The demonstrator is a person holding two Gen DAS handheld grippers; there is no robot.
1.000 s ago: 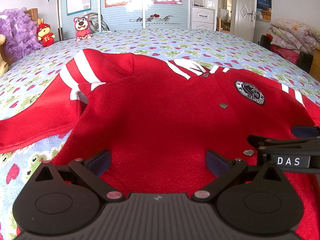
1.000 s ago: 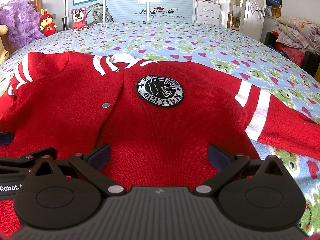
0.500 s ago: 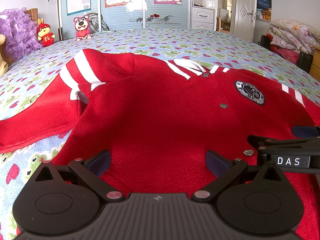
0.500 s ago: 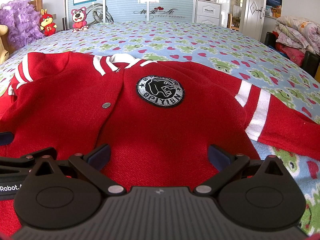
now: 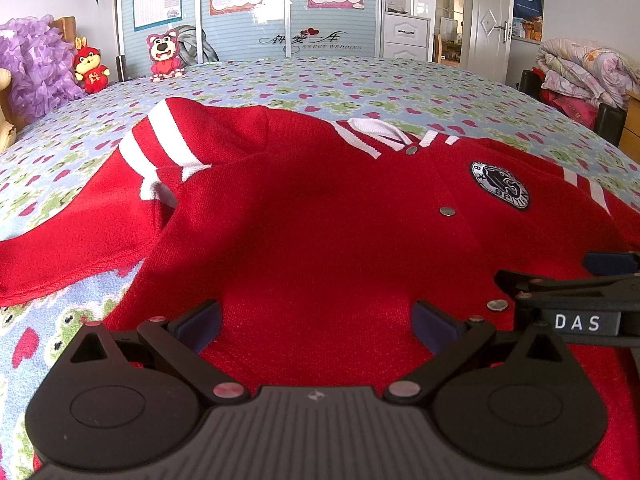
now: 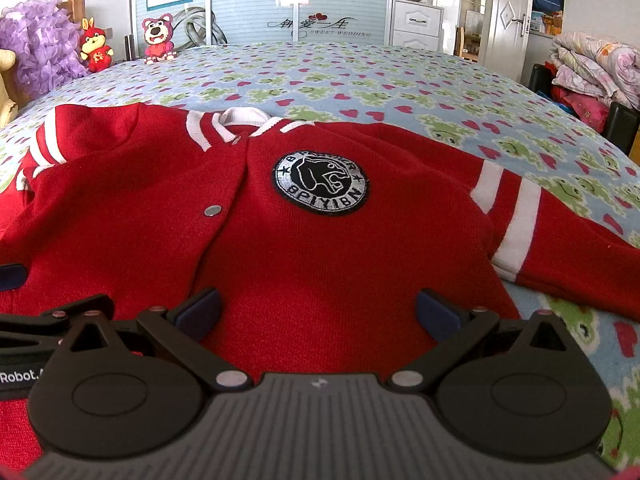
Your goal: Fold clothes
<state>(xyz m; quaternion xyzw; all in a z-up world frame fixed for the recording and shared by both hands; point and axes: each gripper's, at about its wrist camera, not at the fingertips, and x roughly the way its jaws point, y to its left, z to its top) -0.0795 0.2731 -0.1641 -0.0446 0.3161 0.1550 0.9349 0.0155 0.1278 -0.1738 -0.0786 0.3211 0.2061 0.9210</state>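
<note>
A red knit jacket [image 5: 320, 232] with white stripes, snap buttons and a round black badge [image 6: 320, 182] lies front up on the bed; it also shows in the right wrist view [image 6: 304, 264]. Its left sleeve [image 5: 80, 240] is bunched at the shoulder and runs off left. Its right sleeve [image 6: 560, 248] stretches right. My left gripper [image 5: 316, 320] is open and empty, low over the jacket's lower left front. My right gripper [image 6: 318, 314] is open and empty over the lower right front. Each gripper shows at the edge of the other's view.
The bed has a blue sheet [image 6: 400, 88] with frogs and hearts. Plush toys [image 5: 164, 56] and a purple ruffled thing [image 5: 32, 64] sit at its far left. Folded quilts [image 6: 596, 68] are stacked at the right. Wardrobe doors [image 5: 256, 8] stand behind.
</note>
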